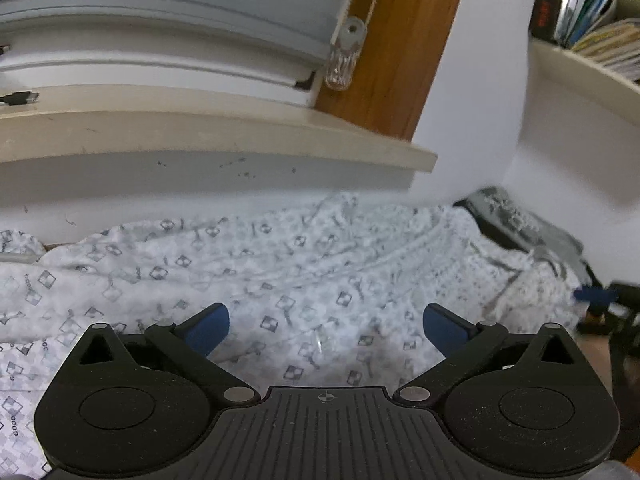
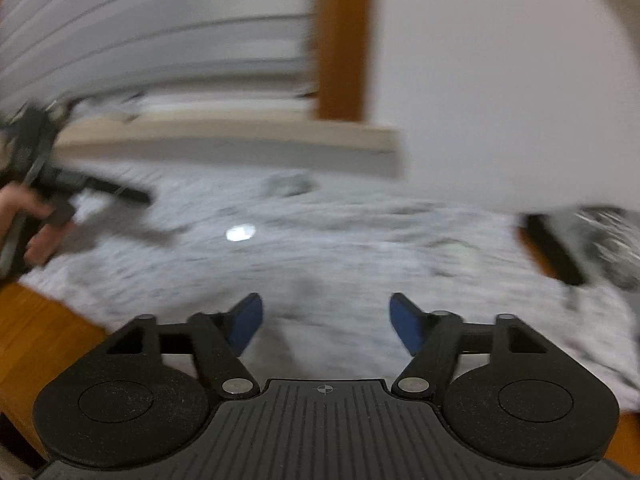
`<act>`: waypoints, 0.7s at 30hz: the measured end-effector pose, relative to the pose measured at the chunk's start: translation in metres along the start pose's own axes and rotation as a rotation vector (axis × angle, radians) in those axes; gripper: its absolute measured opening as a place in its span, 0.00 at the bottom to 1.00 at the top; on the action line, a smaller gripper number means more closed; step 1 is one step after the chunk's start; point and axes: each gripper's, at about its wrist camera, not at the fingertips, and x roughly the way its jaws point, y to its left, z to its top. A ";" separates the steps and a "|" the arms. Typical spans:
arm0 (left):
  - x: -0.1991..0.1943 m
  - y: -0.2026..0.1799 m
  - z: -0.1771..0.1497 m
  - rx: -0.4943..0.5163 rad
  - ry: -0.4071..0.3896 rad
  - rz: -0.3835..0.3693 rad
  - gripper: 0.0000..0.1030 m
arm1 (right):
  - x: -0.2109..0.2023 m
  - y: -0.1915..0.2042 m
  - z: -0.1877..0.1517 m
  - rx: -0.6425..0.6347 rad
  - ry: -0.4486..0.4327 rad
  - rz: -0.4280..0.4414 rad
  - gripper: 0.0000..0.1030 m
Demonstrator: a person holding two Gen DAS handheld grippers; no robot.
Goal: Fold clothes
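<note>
A white garment [image 1: 280, 264] with a grey diamond print lies rumpled and spread out below the window sill. My left gripper [image 1: 326, 320] hovers just over its middle, jaws wide open, nothing between the blue pads. In the blurred right wrist view the same garment [image 2: 340, 256] fills the middle, and my right gripper [image 2: 326, 312] is open above its near edge, holding nothing. A blurred blue fingertip [image 1: 592, 294] of the right gripper shows at the right edge of the left wrist view. A person's hand [image 2: 36, 232] holds the left tool at the far left.
A cream window sill [image 1: 200, 128] and closed blinds run behind the garment, with a wooden frame [image 1: 400, 40] beside them. A dark grey patterned cloth [image 1: 516, 220] lies at the right. A shelf of books [image 1: 592, 12] hangs upper right. Bare wooden tabletop [image 2: 36, 332] shows at the left.
</note>
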 end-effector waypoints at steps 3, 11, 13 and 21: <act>0.001 -0.001 0.000 0.005 0.006 0.005 1.00 | -0.006 -0.038 -0.007 -0.019 0.024 -0.146 0.70; 0.004 0.002 -0.002 -0.007 0.029 0.008 1.00 | 0.019 -0.095 -0.018 0.032 0.101 -0.189 0.70; 0.005 0.001 -0.002 0.000 0.036 0.008 1.00 | 0.030 -0.102 -0.016 0.068 0.115 -0.173 0.70; 0.005 0.004 -0.001 -0.026 0.040 0.004 1.00 | 0.039 -0.102 0.000 0.062 0.082 -0.119 0.04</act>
